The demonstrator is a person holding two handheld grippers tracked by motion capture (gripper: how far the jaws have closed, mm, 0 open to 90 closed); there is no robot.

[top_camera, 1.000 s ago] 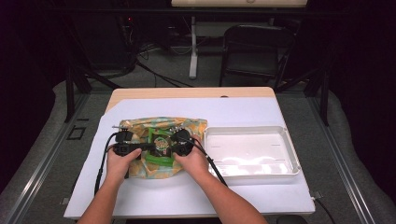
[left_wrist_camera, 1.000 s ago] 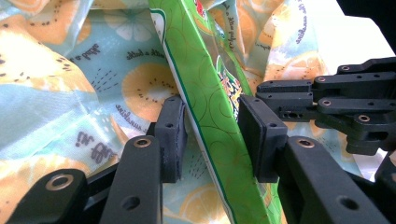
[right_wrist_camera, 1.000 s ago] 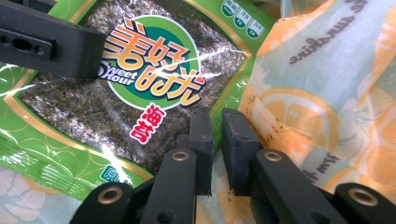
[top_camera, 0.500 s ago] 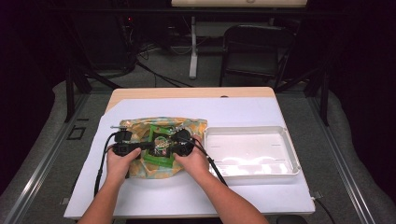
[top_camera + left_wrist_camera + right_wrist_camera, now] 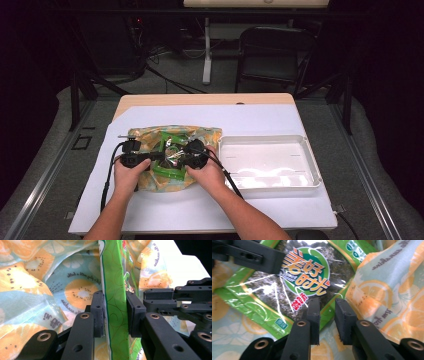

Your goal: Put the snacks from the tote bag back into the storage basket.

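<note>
A green snack packet [image 5: 170,150] lies on a fruit-print bag [image 5: 150,134] at the table's left. My left gripper [image 5: 150,157] pinches the packet's left side. In the left gripper view its jaws [image 5: 115,315] are shut on an upright green fold of the packet [image 5: 113,285], with the bag [image 5: 50,277] behind. My right gripper [image 5: 181,159] holds the packet from the right. In the right gripper view [image 5: 327,315] the nearly closed jaws clamp the packet's green edge below its round logo [image 5: 307,277]. The left gripper's jaw [image 5: 249,255] lies across the packet's top left.
A white tray [image 5: 312,165] stands to the right of the bag, on the white sheet [image 5: 260,120] that covers the table. Both forearms come in from the front edge. Beyond the far edge stand a chair [image 5: 272,55] and cables on the floor.
</note>
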